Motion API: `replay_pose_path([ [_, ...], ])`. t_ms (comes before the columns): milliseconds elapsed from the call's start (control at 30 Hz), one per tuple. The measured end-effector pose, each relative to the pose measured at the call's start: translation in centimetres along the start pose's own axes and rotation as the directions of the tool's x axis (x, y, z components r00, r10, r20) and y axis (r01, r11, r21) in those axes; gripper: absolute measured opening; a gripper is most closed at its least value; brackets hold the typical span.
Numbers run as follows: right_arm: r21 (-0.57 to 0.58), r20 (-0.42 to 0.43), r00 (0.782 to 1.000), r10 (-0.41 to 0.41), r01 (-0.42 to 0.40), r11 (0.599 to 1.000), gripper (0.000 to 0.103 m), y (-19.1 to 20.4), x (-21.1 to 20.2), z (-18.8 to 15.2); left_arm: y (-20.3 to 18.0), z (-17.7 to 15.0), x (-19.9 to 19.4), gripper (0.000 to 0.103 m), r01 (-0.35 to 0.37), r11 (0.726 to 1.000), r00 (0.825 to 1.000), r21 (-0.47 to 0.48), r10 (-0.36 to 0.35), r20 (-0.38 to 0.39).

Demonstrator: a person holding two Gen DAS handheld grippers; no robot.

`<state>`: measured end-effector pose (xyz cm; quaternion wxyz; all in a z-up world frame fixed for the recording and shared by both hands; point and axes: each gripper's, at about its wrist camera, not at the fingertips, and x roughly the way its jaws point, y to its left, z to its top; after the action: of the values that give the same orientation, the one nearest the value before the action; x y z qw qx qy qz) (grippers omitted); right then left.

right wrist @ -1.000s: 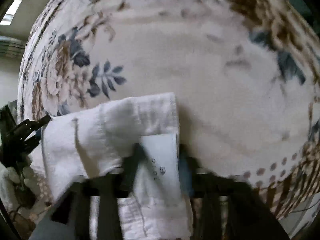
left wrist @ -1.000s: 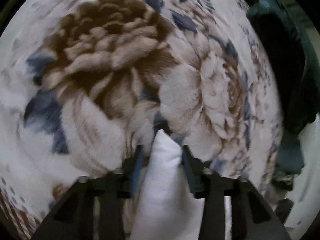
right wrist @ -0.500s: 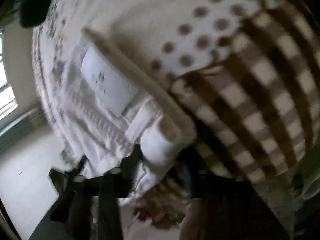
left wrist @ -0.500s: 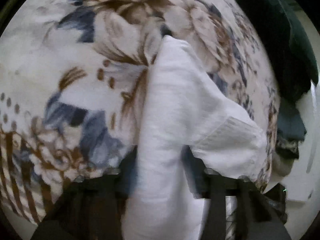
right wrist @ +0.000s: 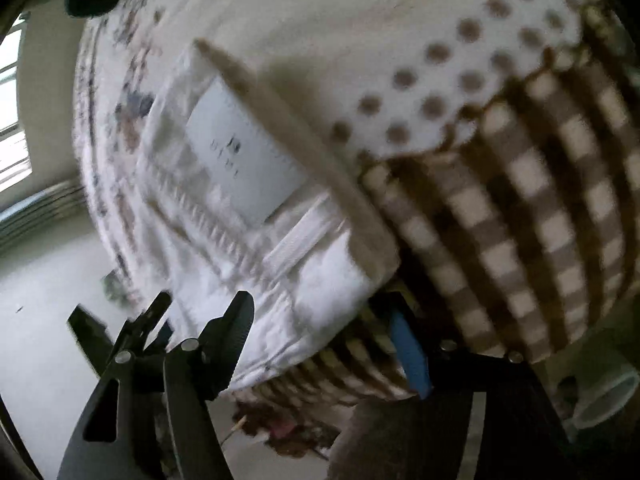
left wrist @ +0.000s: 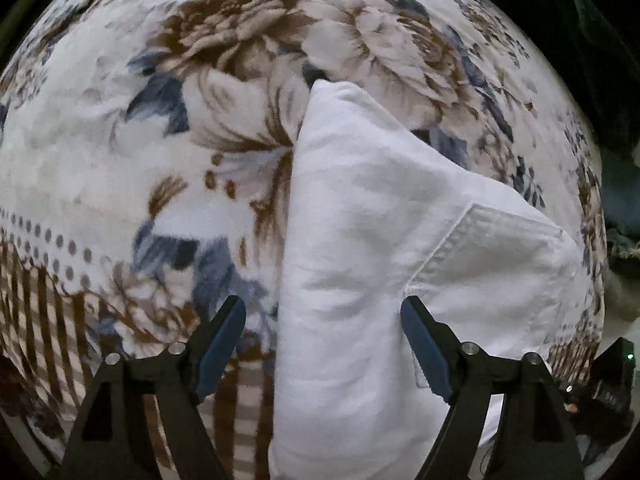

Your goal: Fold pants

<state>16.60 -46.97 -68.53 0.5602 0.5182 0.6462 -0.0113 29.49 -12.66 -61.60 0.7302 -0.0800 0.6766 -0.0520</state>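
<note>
White pants [left wrist: 360, 248] lie folded on a floral blanket [left wrist: 160, 128], a back pocket showing toward the right. My left gripper [left wrist: 322, 316] points down over them; its jaws are opening and stand wide, the cloth between them but clear of the pads. In the right wrist view the pants' waistband end [right wrist: 280, 248], with a white label [right wrist: 240, 160], rests near the blanket's checked border [right wrist: 520, 220]. My right gripper [right wrist: 324, 316] is opening too, its fingers apart on either side of the waistband corner without pressing it. The left gripper [right wrist: 124, 332] shows behind, at lower left.
Dark green clothing [left wrist: 580, 60] lies beyond the blanket at the upper right. The bed's edge drops to a pale floor [right wrist: 48, 320]. A window [right wrist: 12, 120] stands at the far left, and a white cup-like object [right wrist: 600, 400] sits at lower right.
Both grippers were shut on the white cloth and carried it across the blanket. Now both have let go, their jaws spread wide, and the pants lie folded.
</note>
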Motion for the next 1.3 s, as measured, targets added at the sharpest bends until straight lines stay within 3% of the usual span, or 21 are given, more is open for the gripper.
replay_pose_path([
  [133, -0.036, -0.082, 0.996, 0.046, -0.049, 0.998, 0.072, 0.8, 3.7, -0.3, 0.3, -0.2, 0.8, 0.091, 0.014, 1.000, 1.000, -0.022, -0.015, -0.014],
  [233, -0.062, -0.069, 0.997, 0.031, -0.035, 0.997, 0.089, 1.8, 5.6, 0.3, 0.5, -0.1, 1.1, 0.091, 0.032, 0.999, 0.999, -0.041, -0.033, -0.016],
  [267, -0.069, -0.066, 0.997, 0.026, -0.031, 0.997, 0.090, 2.0, 6.2, 0.6, 0.6, -0.1, 1.2, 0.091, 0.036, 0.998, 0.999, -0.050, -0.037, -0.018],
  [533, -0.104, -0.010, 0.996, 0.084, -0.085, 0.991, 0.088, 2.1, 6.4, -0.8, 2.2, -0.4, 1.3, 0.094, 0.101, 0.991, 0.994, -0.088, -0.104, -0.030],
  [600, -0.091, 0.014, 0.991, 0.130, -0.129, 0.987, 0.087, 2.0, 5.7, -1.6, 2.7, -0.5, 1.5, 0.095, 0.133, 0.986, 0.990, -0.103, -0.137, -0.038],
  [700, -0.057, 0.047, 0.954, 0.298, -0.295, 0.954, 0.087, 2.1, 4.1, -1.8, 3.5, -0.5, 1.8, 0.097, 0.191, 0.973, 0.979, -0.130, -0.199, -0.049],
  [733, -0.079, 0.055, 0.948, 0.315, -0.310, 0.947, 0.086, 2.8, 3.8, -1.9, 3.8, -0.5, 1.9, 0.100, 0.218, 0.966, 0.972, -0.141, -0.227, -0.052],
  [867, -0.107, 0.057, 0.981, 0.187, -0.181, 0.978, 0.086, 2.7, 5.8, -1.5, 4.6, -0.7, 2.7, 0.100, 0.262, 0.952, 0.957, -0.159, -0.278, -0.087],
  [967, -0.104, 0.065, 0.977, 0.202, -0.195, 0.975, 0.086, 2.0, 7.4, -1.4, 4.2, -0.7, 2.7, 0.099, 0.285, 0.947, 0.952, -0.149, -0.298, -0.073],
  [1000, -0.113, 0.076, 0.976, 0.202, -0.193, 0.975, 0.085, 2.4, 7.4, -1.6, 3.9, -0.7, 2.5, 0.082, 0.318, 0.938, 0.942, -0.140, -0.329, -0.064],
  [1033, -0.128, 0.086, 0.977, 0.194, -0.182, 0.975, 0.074, 2.9, 7.2, -2.0, 3.4, -0.6, 2.0, 0.050, 0.361, 0.923, 0.928, -0.131, -0.370, -0.050],
  [1100, -0.151, 0.093, 0.976, 0.196, -0.181, 0.972, 0.056, 3.6, 6.8, -2.9, 2.3, -0.6, 0.9, 0.033, 0.355, 0.931, 0.932, -0.086, -0.360, -0.046],
  [1167, -0.150, 0.098, 0.973, 0.209, -0.193, 0.970, 0.051, 4.3, 5.9, -3.8, 1.7, -0.6, -0.6, 0.023, 0.359, 0.930, 0.932, -0.079, -0.362, -0.031],
  [1300, -0.219, 0.122, 0.972, 0.202, -0.172, 0.960, 0.048, 7.6, 3.5, -4.9, 1.0, -0.5, -4.9, 0.021, 0.356, 0.932, 0.934, -0.060, -0.355, 0.024],
])
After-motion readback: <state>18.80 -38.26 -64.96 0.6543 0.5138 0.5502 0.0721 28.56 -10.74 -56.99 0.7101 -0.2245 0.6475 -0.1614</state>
